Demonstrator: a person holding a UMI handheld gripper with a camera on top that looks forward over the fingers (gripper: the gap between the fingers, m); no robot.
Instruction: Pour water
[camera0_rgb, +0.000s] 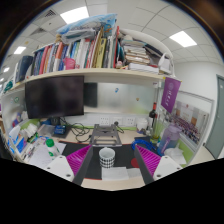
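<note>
Gripper view. Only 1 view on hand.

Lower centre of frame: gripper (107, 163) held level, pointed across a desk (118, 141) toward the wall. 2 fingers spread wide apart, magenta pads (76, 158) facing inward, nothing clamped. Likely kept open this wide to take a cup's full width.

Between the fingers, lower centre: small white cup (107, 157) with dark speckled or perforated pattern, upright, standing on its own support. Clear gap at either side, no contact with either pad. Probably the vessel for the pour, though contents cannot be made out. Placed upright and central, so lined up for a straight-in grasp.

Middle left: dark monitor (55, 96), switched off, against the wall. Upper centre: shelf (100, 74) packed with books and folders, out of the working zone. Middle centre beyond the cup: clutter of small items on the desk, too small to identify. Right of centre: purple poster or panel (170, 94) on the wall. Lower left: green-capped bottle (51, 146), possibly a water source; uncertain.

Judgement: approach stage, grasp not yet made. No second container for receiving water identified.
</note>
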